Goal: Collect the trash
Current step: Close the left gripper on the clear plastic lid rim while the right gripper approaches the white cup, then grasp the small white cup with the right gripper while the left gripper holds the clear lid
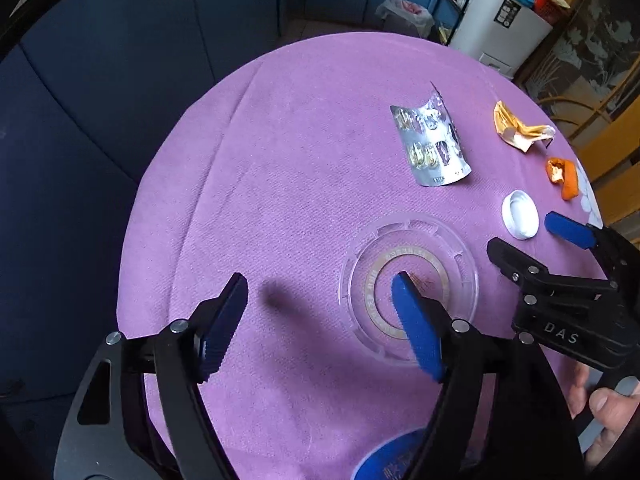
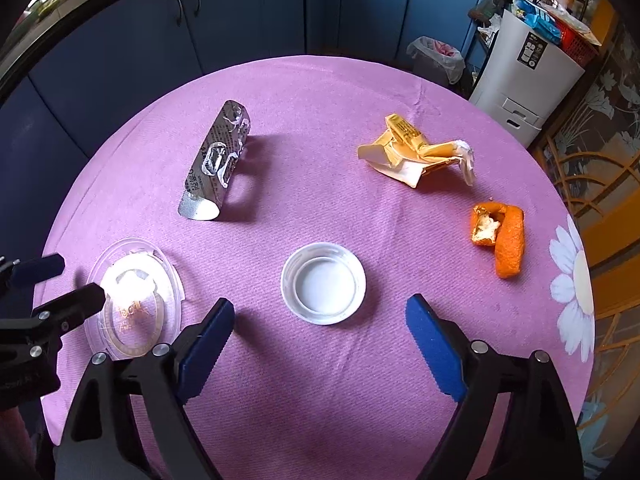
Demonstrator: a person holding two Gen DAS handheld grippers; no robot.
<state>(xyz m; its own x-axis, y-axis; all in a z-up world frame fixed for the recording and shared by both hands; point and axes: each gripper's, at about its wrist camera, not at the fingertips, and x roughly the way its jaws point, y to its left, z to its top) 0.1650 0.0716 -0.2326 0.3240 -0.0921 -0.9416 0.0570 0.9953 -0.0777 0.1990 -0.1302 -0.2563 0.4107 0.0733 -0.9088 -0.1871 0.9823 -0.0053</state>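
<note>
On the round purple-clothed table [image 1: 280,160] lie a silver blister pack [image 1: 430,144] [image 2: 218,160], a crumpled yellow wrapper [image 1: 520,128] [image 2: 416,152], a piece of orange peel [image 1: 562,178] [image 2: 500,236], a white cap [image 1: 520,220] [image 2: 323,288] and a clear plastic lid [image 1: 440,248] [image 2: 132,304]. My left gripper [image 1: 320,284] [image 2: 80,276] is open, its right finger hanging over the clear lid, with nothing gripped. My right gripper [image 2: 320,308] [image 1: 522,232] is open above the white cap, which lies between and just ahead of its fingertips, untouched.
A blue round object [image 1: 392,460] shows at the near table edge. Beyond the table stand blue cabinets [image 2: 248,12], a lined waste bin [image 2: 436,56] and a white appliance [image 2: 528,72]. A hand [image 1: 600,404] holds the right gripper.
</note>
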